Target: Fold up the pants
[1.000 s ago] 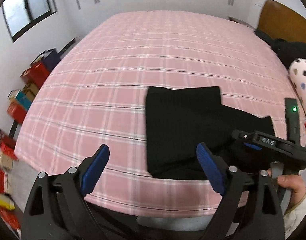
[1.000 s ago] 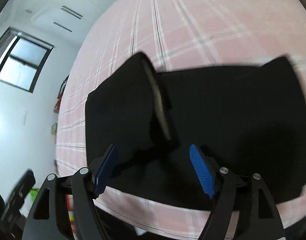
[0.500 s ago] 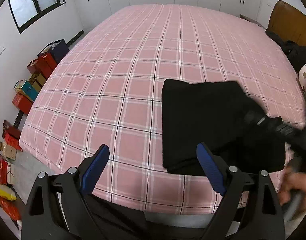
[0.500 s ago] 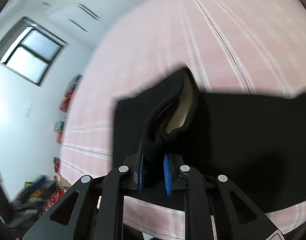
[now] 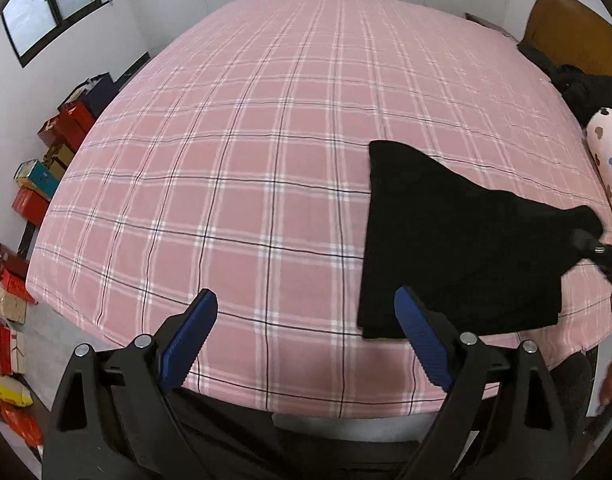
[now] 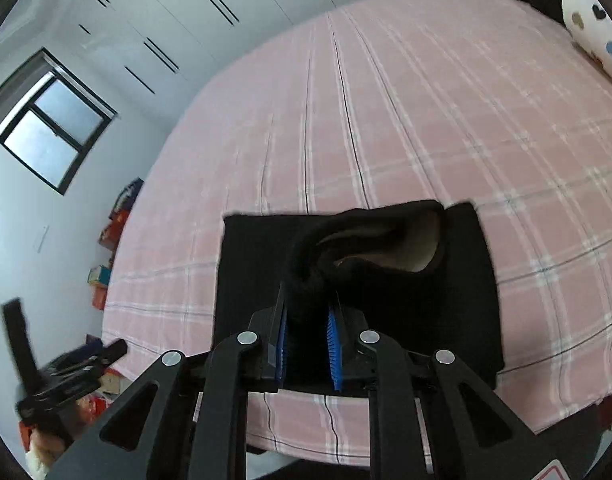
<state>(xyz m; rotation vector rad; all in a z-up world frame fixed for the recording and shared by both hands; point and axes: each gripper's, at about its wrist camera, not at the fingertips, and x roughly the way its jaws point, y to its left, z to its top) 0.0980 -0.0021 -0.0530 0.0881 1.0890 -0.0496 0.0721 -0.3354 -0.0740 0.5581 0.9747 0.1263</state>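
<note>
Right gripper (image 6: 308,340) has its jaws clamped on a bunched edge of the black pants (image 6: 358,272), lifting it off the folded rest lying near the front edge of the pink plaid bed (image 5: 246,168). Left gripper (image 5: 306,340) hangs with jaws wide apart, holding nothing. Shoe boxes (image 5: 38,184) line the wall, contents hidden.

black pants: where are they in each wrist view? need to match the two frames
Left wrist: black pants lie right of centre on the pink plaid bed, one corner lifted toward the right edge, beyond the open left claw.
Right wrist: the pants sit at lower centre, a bunched edge pinched in the right claw.
Shared landmark: heart-print pillow, at the right edge in the left view, top right in the right view.
</note>
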